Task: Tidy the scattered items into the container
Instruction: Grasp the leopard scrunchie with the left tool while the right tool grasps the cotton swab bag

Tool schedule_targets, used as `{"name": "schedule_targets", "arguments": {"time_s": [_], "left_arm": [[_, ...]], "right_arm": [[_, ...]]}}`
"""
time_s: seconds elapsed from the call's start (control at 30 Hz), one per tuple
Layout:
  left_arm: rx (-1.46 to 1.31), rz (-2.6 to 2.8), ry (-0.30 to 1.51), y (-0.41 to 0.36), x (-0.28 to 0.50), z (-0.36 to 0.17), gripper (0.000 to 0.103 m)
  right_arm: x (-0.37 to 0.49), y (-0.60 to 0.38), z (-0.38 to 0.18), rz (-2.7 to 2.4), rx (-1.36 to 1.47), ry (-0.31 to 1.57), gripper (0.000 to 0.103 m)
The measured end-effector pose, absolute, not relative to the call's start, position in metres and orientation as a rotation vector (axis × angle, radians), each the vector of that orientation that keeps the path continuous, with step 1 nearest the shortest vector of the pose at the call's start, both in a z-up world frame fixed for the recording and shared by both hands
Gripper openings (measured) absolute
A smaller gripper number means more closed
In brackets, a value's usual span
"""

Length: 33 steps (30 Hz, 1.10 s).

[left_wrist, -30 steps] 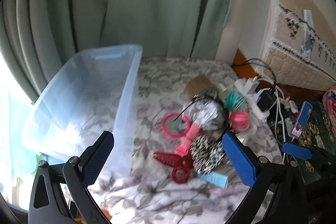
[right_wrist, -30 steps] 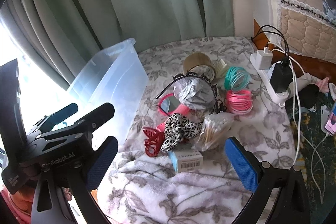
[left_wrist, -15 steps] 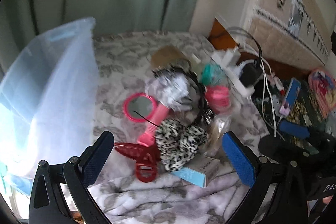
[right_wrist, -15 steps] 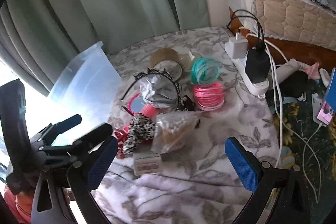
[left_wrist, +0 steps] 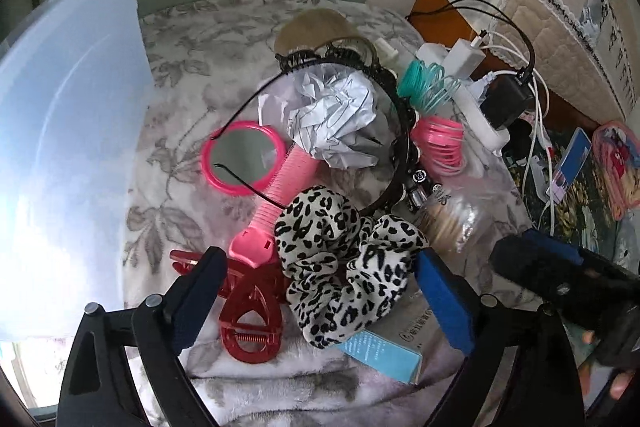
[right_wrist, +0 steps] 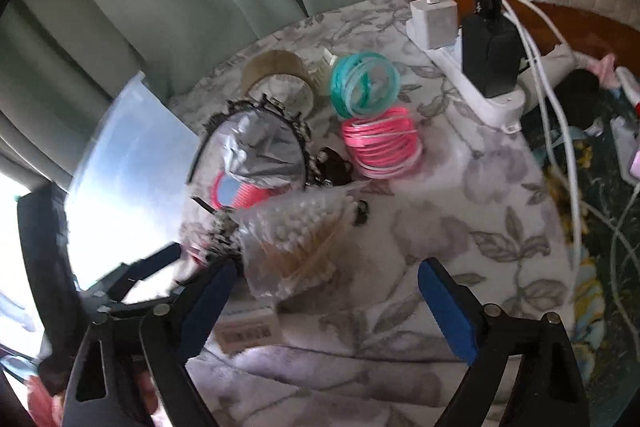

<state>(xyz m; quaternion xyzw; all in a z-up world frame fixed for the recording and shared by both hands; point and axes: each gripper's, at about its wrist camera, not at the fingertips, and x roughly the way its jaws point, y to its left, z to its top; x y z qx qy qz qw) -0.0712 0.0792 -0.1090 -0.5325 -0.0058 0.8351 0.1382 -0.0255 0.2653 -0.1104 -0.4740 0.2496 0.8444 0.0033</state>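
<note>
Over the floral blanket (left_wrist: 192,75), the left wrist view has the left gripper (left_wrist: 320,301) spread wide, its blue pads holding nothing, with the leopard-print fabric scrunchie (left_wrist: 344,267) right between them. Touching the scrunchie's left edge is the dark red plastic claw clip (left_wrist: 250,319), and the pink round hand mirror (left_wrist: 244,159) lies just beyond. Crumpled silver foil (left_wrist: 336,119) sits inside a black headband (left_wrist: 396,107). The translucent plastic storage bin (left_wrist: 60,147) fills the left side, well clear of the pile.

From the right wrist view (a bit blurred), the right gripper (right_wrist: 328,303) is open too, empty, hovering above the clear bag of cotton swabs (right_wrist: 300,243). Teal coiled bands (right_wrist: 364,83) and pink coiled bands (right_wrist: 382,143) rest touching each other, beside the white power strip (right_wrist: 476,91).
</note>
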Motion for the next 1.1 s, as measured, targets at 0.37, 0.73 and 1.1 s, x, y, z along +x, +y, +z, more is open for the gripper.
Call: {"name": "schedule_targets", "arguments": {"time_s": [0.37,0.73,1.1], "left_arm": [[-1.585,2.404,-0.045,0.073,-0.083,-0.121,0.07],[-1.567,2.402,-0.108,0.064,-0.084,-0.12,0.049],[-1.542,2.385,-0.188,0.054,-0.077,-0.112,0.031]], "right_arm": [[-0.06,0.259,-0.143,2.578,-1.579,0.856,0.089],[-0.084,0.24,-0.165,2.572,-1.633,0.917,0.07],[-0.067,0.23,-0.153,2.589,-1.559,0.922,0.052]]}}
